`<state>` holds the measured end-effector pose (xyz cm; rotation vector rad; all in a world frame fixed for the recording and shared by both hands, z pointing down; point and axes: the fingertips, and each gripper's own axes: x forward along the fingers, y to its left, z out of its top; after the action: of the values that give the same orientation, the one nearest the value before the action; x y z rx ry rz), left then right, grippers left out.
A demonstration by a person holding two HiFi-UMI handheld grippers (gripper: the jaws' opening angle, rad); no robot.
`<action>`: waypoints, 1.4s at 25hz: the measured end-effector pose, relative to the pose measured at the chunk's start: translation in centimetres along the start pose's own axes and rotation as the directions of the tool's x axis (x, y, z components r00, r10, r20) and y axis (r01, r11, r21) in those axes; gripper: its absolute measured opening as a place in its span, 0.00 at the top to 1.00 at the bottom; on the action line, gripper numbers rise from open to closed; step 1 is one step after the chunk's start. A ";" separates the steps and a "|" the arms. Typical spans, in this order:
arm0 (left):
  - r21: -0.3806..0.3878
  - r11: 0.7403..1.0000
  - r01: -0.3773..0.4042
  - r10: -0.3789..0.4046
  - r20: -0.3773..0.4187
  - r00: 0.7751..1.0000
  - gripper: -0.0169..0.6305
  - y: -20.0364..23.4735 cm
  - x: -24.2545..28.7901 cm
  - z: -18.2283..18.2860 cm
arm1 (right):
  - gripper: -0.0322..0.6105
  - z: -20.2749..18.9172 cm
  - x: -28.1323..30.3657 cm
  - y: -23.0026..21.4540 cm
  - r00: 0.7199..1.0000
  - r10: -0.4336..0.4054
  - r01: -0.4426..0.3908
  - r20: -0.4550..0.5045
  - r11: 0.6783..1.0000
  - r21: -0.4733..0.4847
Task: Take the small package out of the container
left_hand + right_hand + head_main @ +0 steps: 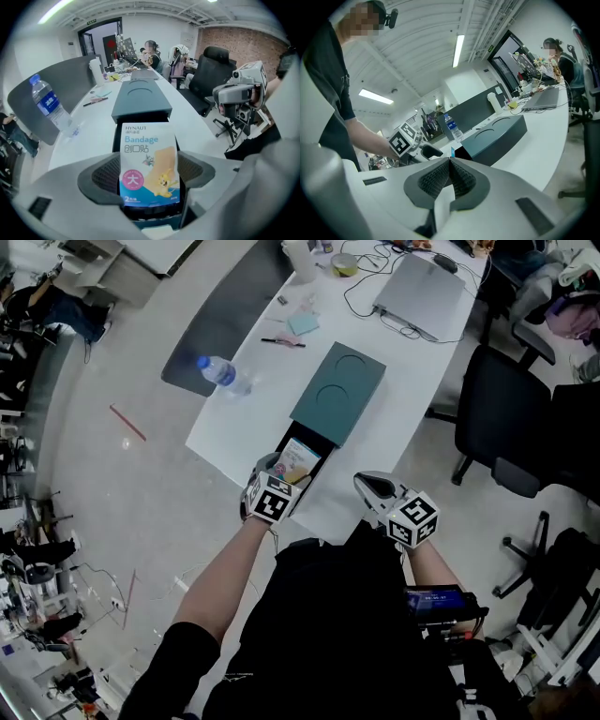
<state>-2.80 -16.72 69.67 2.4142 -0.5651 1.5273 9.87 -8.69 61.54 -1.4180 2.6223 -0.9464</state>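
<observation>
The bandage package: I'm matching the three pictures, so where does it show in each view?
Head view: bandage package, centre, at the dark container's open end.
Left gripper view: low centre, printed face to camera.
Right gripper view: only a thin blue edge, centre, beside the container.
Shared landmark: the water bottle.

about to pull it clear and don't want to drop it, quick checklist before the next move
1. Left gripper shut on the bandage package: ok.
2. Package lifted clear of the container: cannot tell.
3. Right gripper shut, empty, off to the side: ok.
4. Bare table beside the container for setting down: ok.
5. Water bottle well away from the package: ok.
</observation>
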 end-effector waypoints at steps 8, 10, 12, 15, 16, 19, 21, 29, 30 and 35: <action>-0.048 0.996 -0.073 0.080 0.161 0.984 0.39 0.9 -3.5 1.4 | 0.91 0.5 1.8 0.9 0.995 0.083 -0.086 -0.047 0.995 -0.045; -0.075 0.994 -0.078 0.091 0.187 0.978 0.39 0.8 -4.3 1.4 | 0.91 0.6 2.1 1.1 0.994 0.098 -0.101 -0.056 0.993 -0.055; -0.092 0.992 -0.081 0.099 0.210 0.973 0.39 0.9 -5.0 1.3 | 0.91 0.8 2.5 1.5 0.992 0.107 -0.111 -0.060 0.992 -0.062; -0.120 0.990 -0.072 0.100 0.245 0.964 0.39 1.1 -5.8 1.1 | 0.91 1.0 3.1 2.3 0.991 0.115 -0.120 -0.067 0.990 -0.077; -0.129 0.989 -0.071 0.102 0.255 0.961 0.39 1.3 -6.1 0.9 | 0.91 1.1 3.3 2.5 0.991 0.116 -0.121 -0.067 0.989 -0.083; -0.152 0.986 -0.075 0.115 0.276 0.954 0.39 1.9 -7.1 0.2 | 0.91 1.5 3.8 3.1 0.992 0.112 -0.118 -0.058 0.989 -0.095; -0.178 0.982 -0.059 0.113 0.308 0.945 0.39 1.9 -8.0 0.1 | 0.91 1.5 3.9 3.4 0.993 0.103 -0.108 -0.053 0.989 -0.101; -0.258 0.966 -0.031 0.133 0.389 0.912 0.39 2.7 -11.1 -1.9 | 0.91 1.9 4.2 5.0 0.998 0.058 -0.062 -0.033 0.990 -0.124; -0.266 0.963 -0.031 0.139 0.396 0.908 0.39 2.9 -11.5 -2.2 | 0.91 2.0 4.3 5.2 0.998 0.056 -0.060 -0.031 0.990 -0.128; -0.305 0.952 -0.033 0.165 0.419 0.893 0.39 3.3 -13.0 -4.2 | 0.91 2.0 4.4 6.8 0.998 0.054 -0.057 -0.025 0.987 -0.150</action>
<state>-12.64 -15.51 59.65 2.5219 -0.9424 0.8371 2.69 -10.26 57.53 -1.3626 2.7854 -0.7770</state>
